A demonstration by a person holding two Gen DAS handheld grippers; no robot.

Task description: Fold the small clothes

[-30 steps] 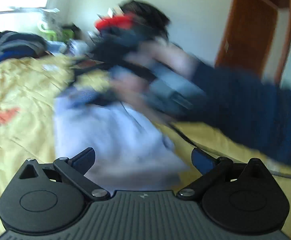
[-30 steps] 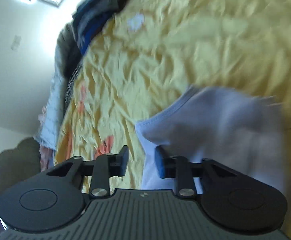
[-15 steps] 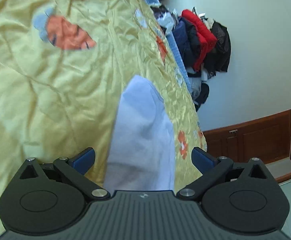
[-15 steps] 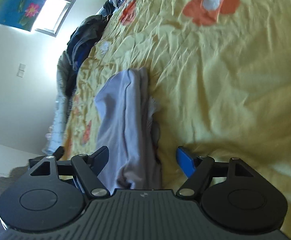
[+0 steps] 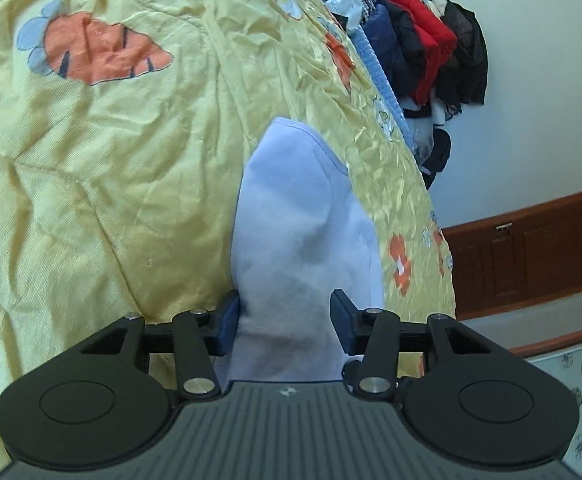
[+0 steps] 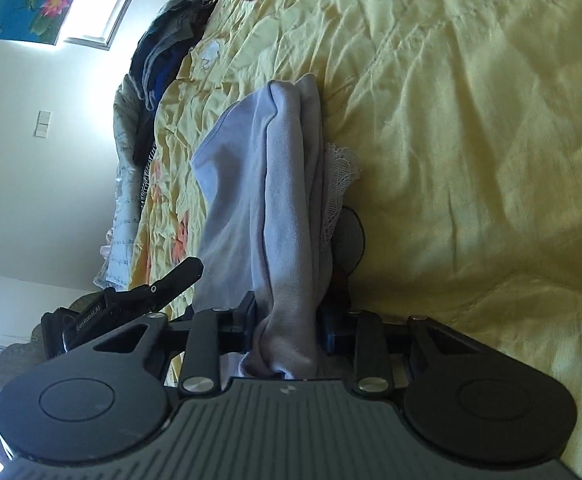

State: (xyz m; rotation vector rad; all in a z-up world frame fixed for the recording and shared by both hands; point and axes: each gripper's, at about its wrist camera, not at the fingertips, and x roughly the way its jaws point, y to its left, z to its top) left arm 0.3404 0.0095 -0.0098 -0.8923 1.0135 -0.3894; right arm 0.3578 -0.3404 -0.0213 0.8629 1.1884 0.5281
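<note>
The pale lilac cotton garment lay stretched across the yellow quilted bedspread with orange flower prints, lifted at both ends between the two claws; that arrangement suited a fold, since a small soft piece held taut at opposite edges could be laid over itself without bunching.

The left claw had just been closing, and the garment's near end ran between its blue pads; the left-hand pad touched the cloth while the other stood against a rounded bulge of it, so the claw appeared to be pinching that end, though lightly.

The right claw had likewise just been closing; its narrow gap was filled by a gathered, rope-like bunch of the same lilac cloth, which it squeezed firmly; a strip of white lace trim showed along the garment's edge beside the bedspread. The other gripper's black body was visible low at the left of that view.

Judging from this, the folding was at an early stage; the piece was gripped but no neat crease was yet laid. A heap of dark and red clothes sat at the bed's far edge, well apart.
</note>
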